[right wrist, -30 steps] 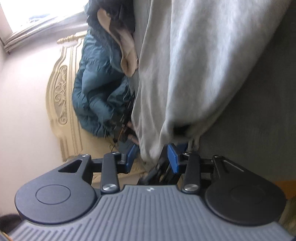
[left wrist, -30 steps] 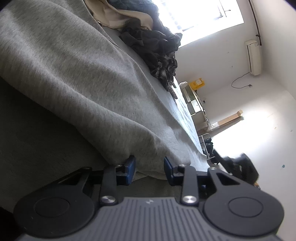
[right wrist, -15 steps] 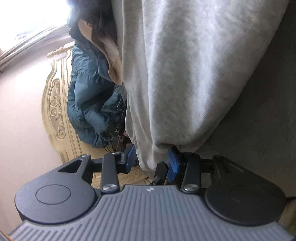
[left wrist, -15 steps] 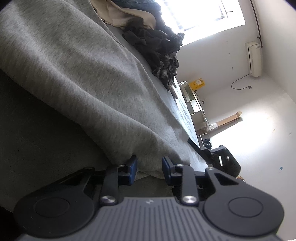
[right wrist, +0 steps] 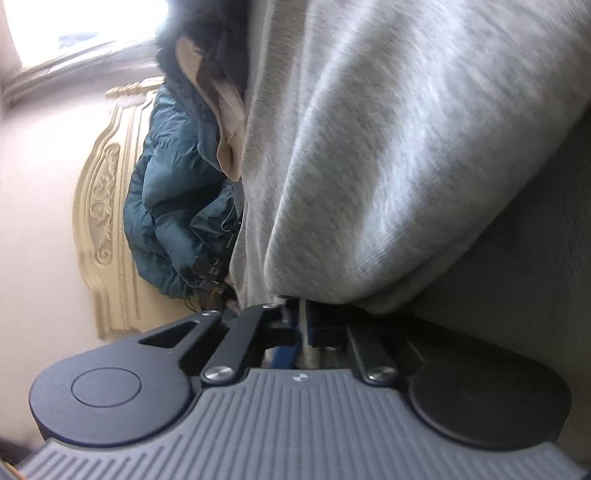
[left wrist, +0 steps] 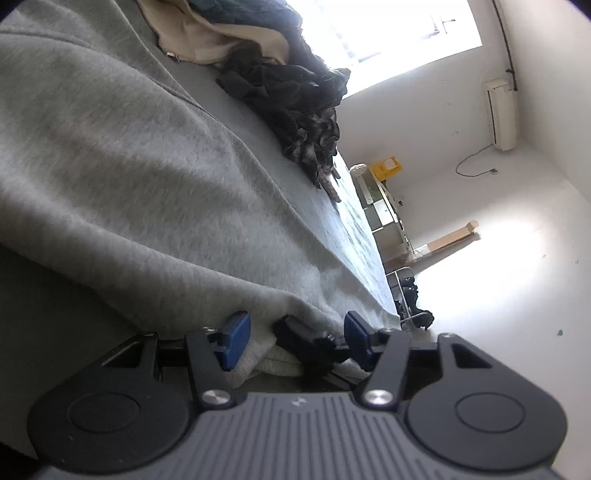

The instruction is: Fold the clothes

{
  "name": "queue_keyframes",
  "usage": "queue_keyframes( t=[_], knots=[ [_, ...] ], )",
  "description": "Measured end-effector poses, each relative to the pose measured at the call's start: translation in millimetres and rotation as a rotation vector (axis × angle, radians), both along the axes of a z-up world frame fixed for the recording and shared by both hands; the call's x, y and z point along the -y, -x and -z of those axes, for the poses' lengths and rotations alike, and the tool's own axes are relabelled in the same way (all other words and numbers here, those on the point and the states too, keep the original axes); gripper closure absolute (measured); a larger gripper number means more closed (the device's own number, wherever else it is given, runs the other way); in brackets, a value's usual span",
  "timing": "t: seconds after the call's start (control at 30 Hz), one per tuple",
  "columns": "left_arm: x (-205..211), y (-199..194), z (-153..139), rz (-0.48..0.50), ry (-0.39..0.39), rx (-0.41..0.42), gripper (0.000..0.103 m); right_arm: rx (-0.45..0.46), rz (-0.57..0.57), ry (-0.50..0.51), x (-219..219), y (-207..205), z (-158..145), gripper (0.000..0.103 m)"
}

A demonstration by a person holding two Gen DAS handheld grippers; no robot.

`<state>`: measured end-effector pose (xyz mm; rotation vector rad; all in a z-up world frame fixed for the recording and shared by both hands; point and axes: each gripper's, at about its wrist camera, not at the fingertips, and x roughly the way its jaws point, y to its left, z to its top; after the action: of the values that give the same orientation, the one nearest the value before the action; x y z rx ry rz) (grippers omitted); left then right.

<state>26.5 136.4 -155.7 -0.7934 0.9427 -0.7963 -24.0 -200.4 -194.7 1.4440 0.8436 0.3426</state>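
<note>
Bright window [left wrist: 406, 33], white walls [left wrist: 424, 122], ornate headboard [right wrist: 107, 206].

A heathered light-grey sweatshirt [left wrist: 140, 177] lies on a darker grey bed [left wrist: 44, 314], beyond it a beige garment [left wrist: 207, 40], a black-and-grey plaid one [left wrist: 314, 144], a teal puffer jacket [right wrist: 170, 199] and a cream-gold headboard [right wrist: 103, 206].

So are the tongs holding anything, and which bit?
The right tongs are shut on the gray sweatshirt, pinching its bottom edge. The left tongs are opening, the same edge lying loose between them.
</note>
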Motion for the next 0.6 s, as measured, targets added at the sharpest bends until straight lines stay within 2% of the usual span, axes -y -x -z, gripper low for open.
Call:
queue_keyframes(
  t=[0.07, 0.17, 0.23, 0.27, 0.33, 0.43, 0.47, 0.53, 0.6],
  knots=[
    [0.5, -3.5, 3.4, -0.019, 0.016, -0.042, 0.047, 0.069, 0.001, 0.074, -1.7, 1.2, -7.7, 0.103],
    [-1.5, -8.3, 8.1, -0.046, 0.055, -0.101, 0.048, 0.184, -0.036, 0.288, -7.6, 3.5, -24.6, 0.103],
    [-0.3, -10.2, 2.7, -0.049, 0.041, -0.077, 0.048, 0.245, -0.087, 0.441, -15.2, 4.6, -34.0, 0.103],
    [0.4, -9.3, -4.6, -0.04, 0.016, -0.033, 0.048, 0.264, -0.105, 0.486, -17.9, 5.1, -36.6, 0.103],
    [7.1, -6.1, -26.0, 0.014, -0.078, 0.108, 0.048, 0.296, -0.138, 0.557, -21.4, 4.5, -41.4, 0.103],
    [28.6, 1.7, -57.1, 0.142, -0.338, 0.385, 0.046, 0.345, -0.184, 0.662, -25.7, 2.5, -48.7, 0.103],
    [37.6, 2.2, -61.4, 0.182, -0.42, 0.455, 0.046, 0.368, -0.2, 0.708, -28.3, 3.4, -51.7, 0.103],
    [52.3, 1.2, -60.4, 0.254, -0.554, 0.535, 0.047, 0.421, -0.233, 0.823, -37.3, 6.9, -58.0, 0.103],
    [63.1, -4.5, -53.9, 0.333, -0.622, 0.565, 0.049, 0.466, -0.255, 0.934, -47.8, 11.9, -61.8, 0.103]
  ],
)
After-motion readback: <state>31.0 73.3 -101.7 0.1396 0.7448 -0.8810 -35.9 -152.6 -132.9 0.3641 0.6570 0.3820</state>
